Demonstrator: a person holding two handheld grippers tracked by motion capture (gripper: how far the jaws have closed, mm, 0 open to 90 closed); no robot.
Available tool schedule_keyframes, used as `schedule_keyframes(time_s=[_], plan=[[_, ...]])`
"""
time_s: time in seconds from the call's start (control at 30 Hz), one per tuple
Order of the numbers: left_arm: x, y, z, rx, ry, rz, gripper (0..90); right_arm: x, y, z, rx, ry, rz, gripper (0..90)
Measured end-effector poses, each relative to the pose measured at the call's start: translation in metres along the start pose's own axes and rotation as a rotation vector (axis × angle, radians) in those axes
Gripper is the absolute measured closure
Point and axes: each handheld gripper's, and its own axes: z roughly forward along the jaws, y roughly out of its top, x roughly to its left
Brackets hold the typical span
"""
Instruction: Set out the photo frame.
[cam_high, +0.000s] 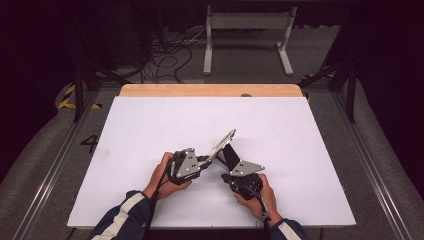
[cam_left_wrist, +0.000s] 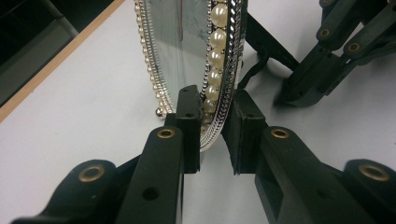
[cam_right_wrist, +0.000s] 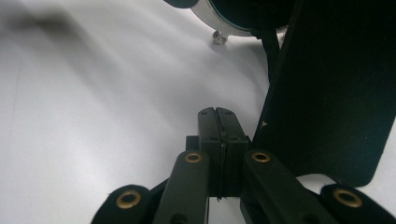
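- A number 4 (cam_high: 90, 143) was marked on the floor left of the table (cam_high: 150, 125).
- The mirror (cam_left_wrist: 187, 60) was oval, with a pearl-beaded silver rim and a black back stand (cam_right_wrist: 336, 93).
- It stood tilted on the table's near middle, between both grippers.
- The left gripper (cam_left_wrist: 214, 126) straddled the mirror's rim; whether its pads pressed I couldn't tell.
- The right gripper (cam_right_wrist: 218, 116) was fully closed and empty, just beside the stand.

My sleeves (cam_high: 127, 212): dark navy with a white stripe. My left gripper (cam_high: 207, 159) and right gripper (cam_high: 231, 156): black linked jaws with brass-coloured pivot rivets, squared black pads (cam_left_wrist: 189, 126), grey three-cornered top plates, black cables trailing from the bodies.
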Motion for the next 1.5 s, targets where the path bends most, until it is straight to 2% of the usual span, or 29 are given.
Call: schedule_keyframes(time_s=[0.13, 0.27, 1.0, 1.2, 1.27, 1.4, 1.5], plan=[[-0.001, 0.001, 0.0, -0.011, -0.001, -0.001, 76.4, -0.002, 0.0, -0.001, 0.009, -0.009, 0.007, 90.0], [-0.002, 0.003, 0.0, -0.007, 0.004, 0.015, 76.6, -0.005, -0.001, -0.001, 0.008, -0.01, 0.018, 90.0], [-0.011, 0.011, 0.005, -0.003, 0.012, 0.025, 75.6, -0.02, -0.005, -0.003, 0.007, -0.035, 0.056, 90.0], [-0.011, 0.01, 0.007, -0.018, -0.008, 0.007, 73.8, -0.023, -0.006, -0.003, 0.007, -0.035, 0.063, 90.0], [-0.011, 0.009, 0.008, -0.017, -0.015, 0.008, 71.2, -0.023, -0.006, -0.003, 0.004, -0.035, 0.063, 90.0], [-0.009, 0.005, 0.012, -0.014, -0.033, -0.026, 65.5, -0.023, -0.006, -0.006, -0.008, -0.032, 0.062, 90.0], [-0.007, 0.004, 0.015, -0.012, -0.027, -0.047, 59.2, -0.021, -0.005, -0.006, -0.016, -0.022, 0.05, 90.0]])
